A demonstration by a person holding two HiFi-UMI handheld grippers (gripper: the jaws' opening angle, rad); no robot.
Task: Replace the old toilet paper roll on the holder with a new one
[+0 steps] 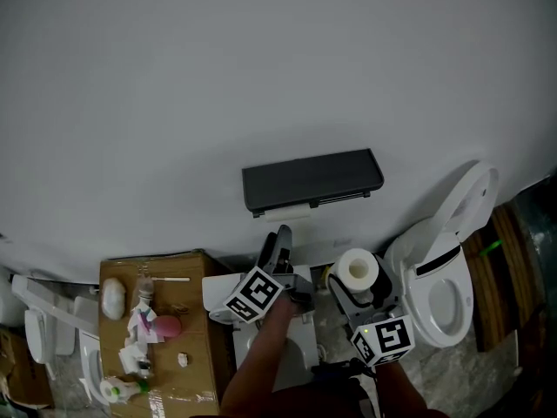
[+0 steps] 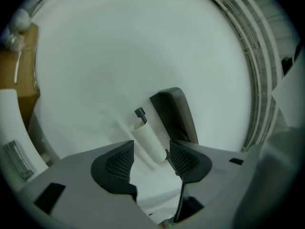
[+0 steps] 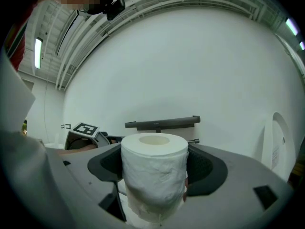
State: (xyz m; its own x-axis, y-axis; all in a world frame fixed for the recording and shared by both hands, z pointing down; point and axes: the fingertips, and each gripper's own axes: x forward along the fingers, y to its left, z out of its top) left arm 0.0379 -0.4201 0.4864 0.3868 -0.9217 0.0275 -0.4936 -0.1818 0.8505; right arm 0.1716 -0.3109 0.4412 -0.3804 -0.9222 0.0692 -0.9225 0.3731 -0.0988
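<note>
My left gripper [image 2: 150, 159] holds its jaws open, empty, with the old roll [image 2: 150, 140] on the holder [image 2: 174, 116] at 12 o'clock beyond their tips. My right gripper [image 3: 153, 168] clamps the new roll [image 1: 357, 268] upright.

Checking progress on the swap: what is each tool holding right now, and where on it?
The right tool grips the new roll by its sides; left tool holds nothing.

Two grippers [image 2: 148, 160] [image 1: 355, 279]; one full roll [image 3: 153, 171]; one empty core [image 2: 150, 140]; one holder [image 1: 312, 179]; one toilet [image 1: 467, 205].

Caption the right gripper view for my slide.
Right tongs clamp a full toilet paper roll upright, facing the wall-mounted holder.
</note>
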